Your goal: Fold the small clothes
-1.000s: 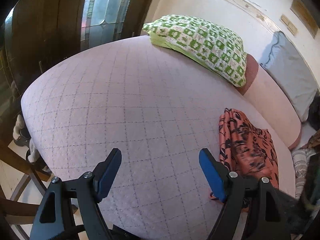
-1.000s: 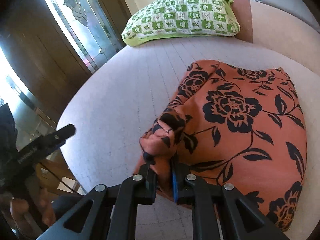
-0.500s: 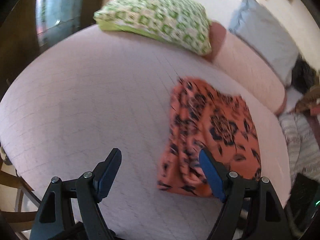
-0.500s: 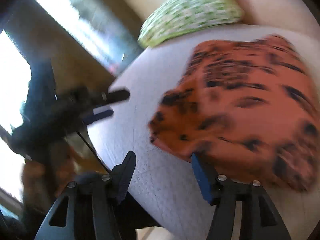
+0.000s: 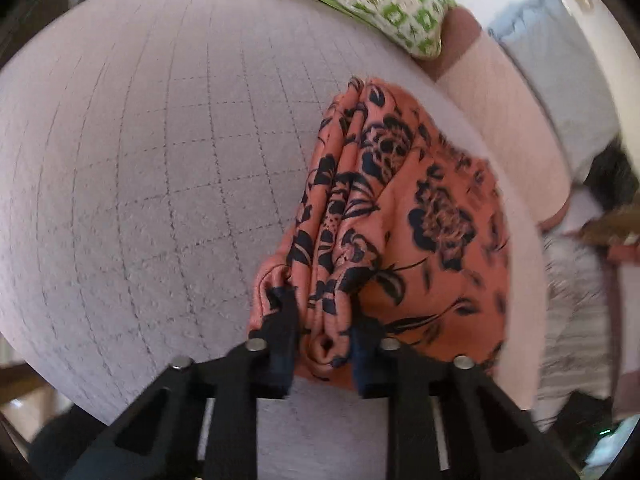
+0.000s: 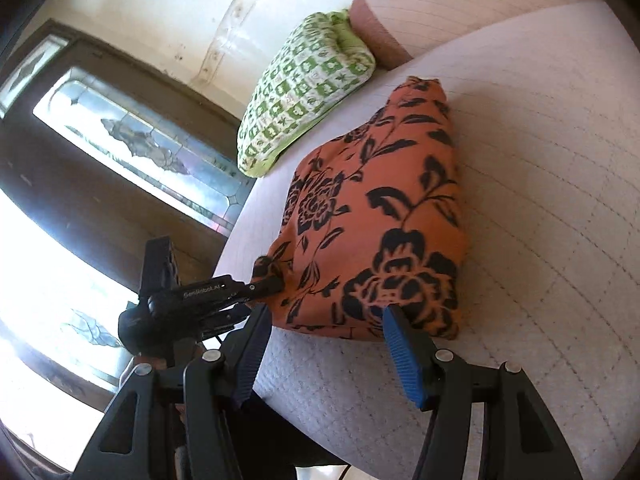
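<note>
A: Nearest first. What does the left gripper [image 5: 324,316] have?

B: Its fingers [image 5: 285,312] are closing on a bunched corner of the orange flowered garment [image 5: 404,216]; several soft layers are crammed between them and the pads already press on the cloth. The right gripper [image 6: 324,336] stands about half open at the near edge of the same garment, with nothing between its fingers.

A: Where does the garment lie?

B: On the bed [image 5: 140,168], near its front edge, partly folded into a thick pad with rolled pleats along one side.

A: How would it handle?

B: I judge it light, thin and limp, perhaps a little slick. It will sag and slide open if lifted by one point. The hemmed corners and the folded edge look like the best places to take hold, one for each gripper.

A: And beyond it?

B: The bed cover is pale, quilted in stitched squares, slightly nubbly. Further back lies a plump green-and-white checked pillow [image 6: 308,96], against a smooth pinkish bolster [image 6: 440,4].
</note>
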`<action>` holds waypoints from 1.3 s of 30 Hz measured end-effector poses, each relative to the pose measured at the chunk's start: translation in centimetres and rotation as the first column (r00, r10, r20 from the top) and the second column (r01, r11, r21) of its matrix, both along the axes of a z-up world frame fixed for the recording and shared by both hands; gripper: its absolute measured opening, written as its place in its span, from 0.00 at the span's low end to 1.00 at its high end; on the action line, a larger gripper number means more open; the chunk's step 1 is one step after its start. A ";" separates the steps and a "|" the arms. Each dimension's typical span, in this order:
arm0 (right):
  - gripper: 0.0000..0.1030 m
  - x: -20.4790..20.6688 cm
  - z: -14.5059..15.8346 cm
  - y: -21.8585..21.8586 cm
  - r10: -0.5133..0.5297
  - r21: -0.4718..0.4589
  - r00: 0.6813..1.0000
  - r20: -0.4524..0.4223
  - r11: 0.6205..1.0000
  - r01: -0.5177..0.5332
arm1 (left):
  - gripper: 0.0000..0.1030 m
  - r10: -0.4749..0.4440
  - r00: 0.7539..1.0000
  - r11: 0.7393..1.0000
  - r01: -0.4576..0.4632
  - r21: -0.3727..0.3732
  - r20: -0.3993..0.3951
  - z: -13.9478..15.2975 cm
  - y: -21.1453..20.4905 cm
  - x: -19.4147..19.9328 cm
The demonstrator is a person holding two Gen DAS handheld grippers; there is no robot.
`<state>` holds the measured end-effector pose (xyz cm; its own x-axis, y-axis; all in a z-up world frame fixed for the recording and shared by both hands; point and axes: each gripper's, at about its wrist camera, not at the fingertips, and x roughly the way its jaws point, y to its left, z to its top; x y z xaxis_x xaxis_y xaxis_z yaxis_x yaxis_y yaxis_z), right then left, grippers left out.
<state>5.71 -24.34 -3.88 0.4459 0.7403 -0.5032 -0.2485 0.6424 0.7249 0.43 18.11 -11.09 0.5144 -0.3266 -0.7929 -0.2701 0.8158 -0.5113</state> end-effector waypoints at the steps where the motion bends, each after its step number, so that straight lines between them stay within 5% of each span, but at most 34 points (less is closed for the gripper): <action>1: 0.60 0.0 -0.1 -0.3 -0.007 0.005 1.000 -0.003 1.000 0.007 | 0.16 0.023 1.000 1.000 -0.023 -0.018 0.018 0.1 0.3 -0.6; 7: 0.60 1.1 -1.3 -1.0 -0.017 0.024 0.999 -0.044 1.000 0.018 | 0.18 0.092 0.995 0.988 -0.096 -0.121 -0.040 -2.5 0.9 -1.2; 12: 0.63 1.7 -0.2 -2.3 -0.050 0.077 0.997 -0.051 0.996 0.054 | 0.47 0.055 0.998 0.995 -0.058 -0.079 -0.033 -0.6 1.3 -1.5; 18: 0.66 1.9 0.5 -3.1 -0.066 0.074 0.997 -0.031 0.995 0.068 | 0.58 0.011 0.996 1.000 -0.011 -0.004 0.088 4.0 2.0 1.2; 25: 0.66 2.2 0.0 -3.1 -0.061 0.062 0.998 -0.035 0.996 0.063 | 0.56 -0.082 0.996 0.993 0.078 0.089 0.043 2.2 -0.8 8.1; 27: 0.66 2.2 0.0 -3.4 -0.063 0.060 0.998 -0.031 0.996 0.065 | 0.14 -0.111 0.993 0.983 0.106 0.148 0.028 1.1 -1.8 8.9; 30: 0.66 2.4 -0.6 -3.9 -0.070 0.063 0.997 -0.044 0.995 0.072 | 0.14 -0.083 0.996 0.984 0.080 0.157 0.015 -0.7 -1.2 8.7; 35: 0.66 2.8 -1.4 -4.5 -0.074 0.068 0.995 -0.072 0.995 0.079 | 0.14 -0.031 0.999 0.998 0.030 0.052 0.028 -1.1 0.5 8.1; 39: 0.73 3.2 -0.9 -5.5 -0.099 0.089 0.993 -0.071 0.990 0.105 | 0.17 -0.057 0.995 0.985 0.042 0.168 0.082 2.4 -0.6 7.1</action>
<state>8.89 -29.86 -4.79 0.4894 0.7373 -0.4656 -0.1345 0.5914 0.7951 7.58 17.56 -8.68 0.5700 -0.2207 -0.7915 -0.1881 0.9026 -0.3872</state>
